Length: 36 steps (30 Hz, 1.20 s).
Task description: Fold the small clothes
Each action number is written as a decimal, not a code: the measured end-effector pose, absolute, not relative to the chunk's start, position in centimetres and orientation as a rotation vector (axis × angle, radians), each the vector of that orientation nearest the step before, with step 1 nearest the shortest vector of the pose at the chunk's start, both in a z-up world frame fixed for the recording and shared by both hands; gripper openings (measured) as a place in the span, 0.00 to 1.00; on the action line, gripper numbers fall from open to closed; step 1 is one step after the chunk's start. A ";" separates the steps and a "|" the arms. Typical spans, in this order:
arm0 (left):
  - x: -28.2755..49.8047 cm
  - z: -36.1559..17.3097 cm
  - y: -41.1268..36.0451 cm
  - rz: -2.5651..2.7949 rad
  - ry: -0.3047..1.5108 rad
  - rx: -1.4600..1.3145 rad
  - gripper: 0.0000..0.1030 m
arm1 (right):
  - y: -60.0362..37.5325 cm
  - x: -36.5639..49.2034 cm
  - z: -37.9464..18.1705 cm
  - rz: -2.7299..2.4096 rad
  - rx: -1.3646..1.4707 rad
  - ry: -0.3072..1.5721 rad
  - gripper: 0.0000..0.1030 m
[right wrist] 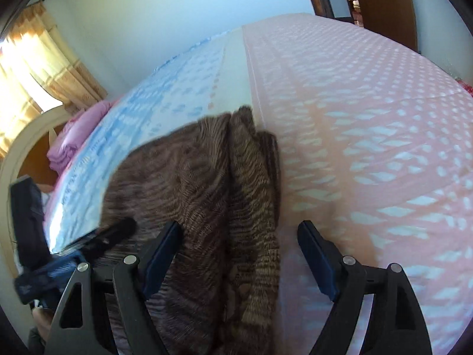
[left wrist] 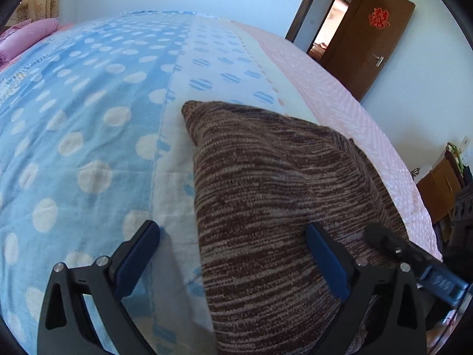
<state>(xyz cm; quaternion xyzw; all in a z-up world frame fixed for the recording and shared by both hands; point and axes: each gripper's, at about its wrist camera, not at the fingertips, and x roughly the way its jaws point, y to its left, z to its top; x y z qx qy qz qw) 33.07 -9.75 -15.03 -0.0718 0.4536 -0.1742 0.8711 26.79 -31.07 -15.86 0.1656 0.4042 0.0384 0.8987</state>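
The brown knit garment [left wrist: 280, 207] is left flat on the bed [left wrist: 88, 118], released by both wide-open, empty grippers, the left gripper [left wrist: 233, 254] and the right gripper [right wrist: 239, 254], probably so that its next fold can be taken.

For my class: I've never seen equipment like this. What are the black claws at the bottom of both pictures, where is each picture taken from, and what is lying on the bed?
The claws are hand-held grippers, one in each of a person's hands, each carrying a wide-angle camera looking along its two fingers. One picture comes from the left gripper, the other from the right gripper. Each also catches part of the other gripper at its edge. Both hover over a bed covered in blue and pink dotted fabric. On it lies a brown striped knitted garment, partly folded. Both grippers stand open, pads not pressing the cloth, so nothing is held. A pink bundle lies further off.
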 end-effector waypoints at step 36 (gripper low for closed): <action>24.1 -4.9 -20.5 -0.889 0.824 -0.137 0.24 | -33.1 8.2 -2.8 -0.120 0.380 0.535 0.20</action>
